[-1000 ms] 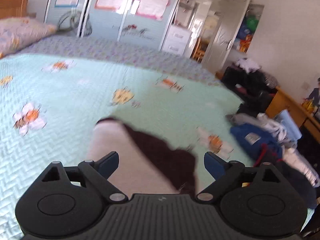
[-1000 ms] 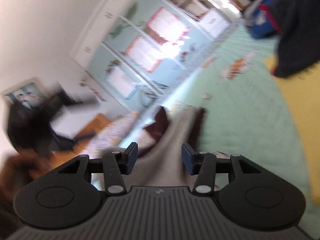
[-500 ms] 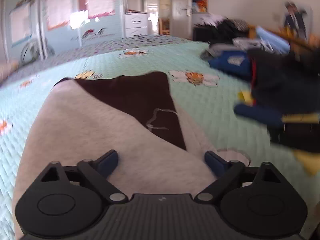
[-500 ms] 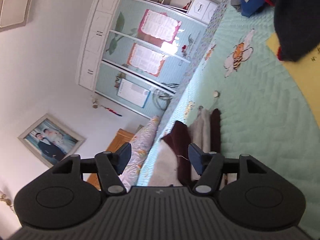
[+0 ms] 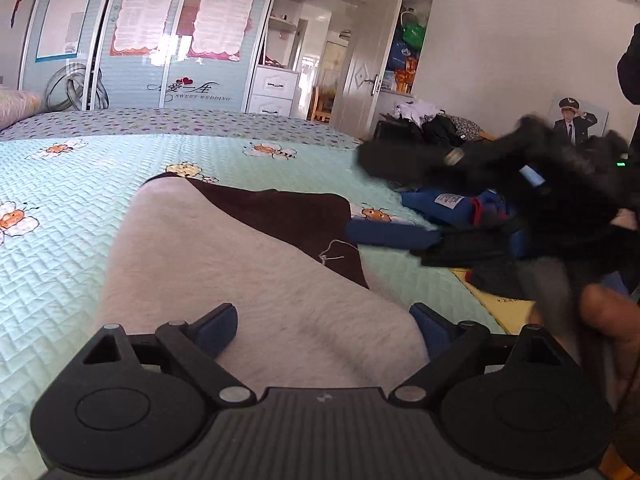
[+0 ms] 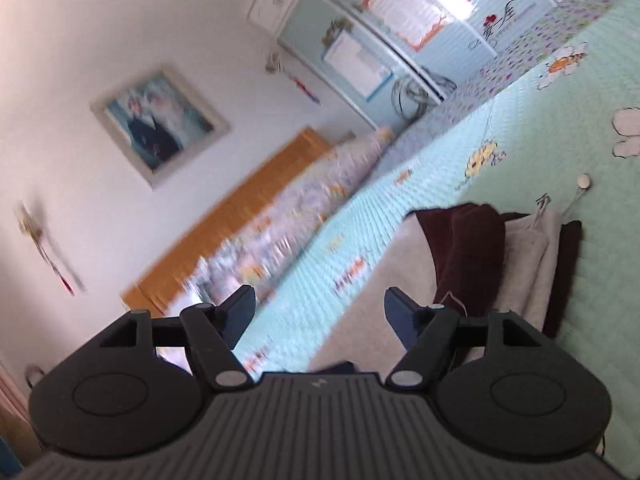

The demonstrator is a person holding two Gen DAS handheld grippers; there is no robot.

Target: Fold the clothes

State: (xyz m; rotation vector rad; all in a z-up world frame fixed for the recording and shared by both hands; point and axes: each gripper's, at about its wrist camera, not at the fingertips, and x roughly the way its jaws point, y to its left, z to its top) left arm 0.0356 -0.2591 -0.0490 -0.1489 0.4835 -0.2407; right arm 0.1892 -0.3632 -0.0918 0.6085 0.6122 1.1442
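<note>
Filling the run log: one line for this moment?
left gripper: open over grey-maroon garment | right gripper: opening, empty | bed: garment folded

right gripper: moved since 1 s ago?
Yes. The right gripper, jaws opening and empty, has swung off the grey-and-maroon garment toward the headboard.

My grey and dark maroon garment point(image 5: 224, 248) lies folded flat on the pale green quilt point(image 5: 64, 208), a loose white thread on its maroon part.
</note>
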